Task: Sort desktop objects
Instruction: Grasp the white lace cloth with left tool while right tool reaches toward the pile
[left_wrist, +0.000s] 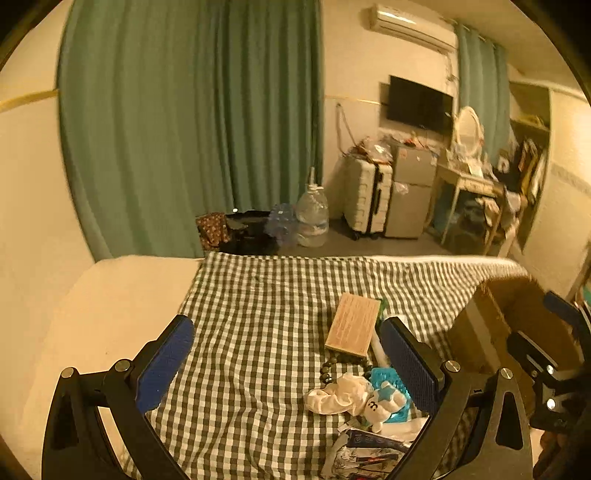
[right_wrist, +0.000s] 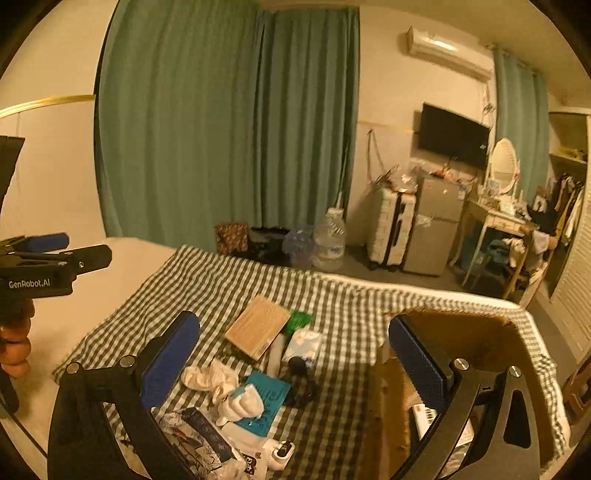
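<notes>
Tan flat rectangular wooden box (right_wrist: 257, 328) lies on the green-white checked cloth (right_wrist: 221, 280), ~12 o'clock of the clutter pile; long axis runs 1→7 o'clock. Right gripper (right_wrist: 294, 350) and left gripper (left_wrist: 287, 356) both spread wide, holding nothing. Best bet: close across its short sides, lift flat, drop into the brown cardboard carton (right_wrist: 476, 339) at 3 o'clock.

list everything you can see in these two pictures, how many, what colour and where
Checked cloth: one, green and white, spread over the surface.
Wooden box: one, tan, mid-cloth.
Cardboard box: one, brown, right edge, open.
White cloth: one, crumpled, near the pile.
Teal packet: one, under a white plush toy.
Bead string: one, dark, beside the wooden box.
Curtains: green, back wall.
Water jug: one, clear, floor.
Suitcase: one, white.
Left gripper: jaws open.
Right gripper: jaws open.
</notes>
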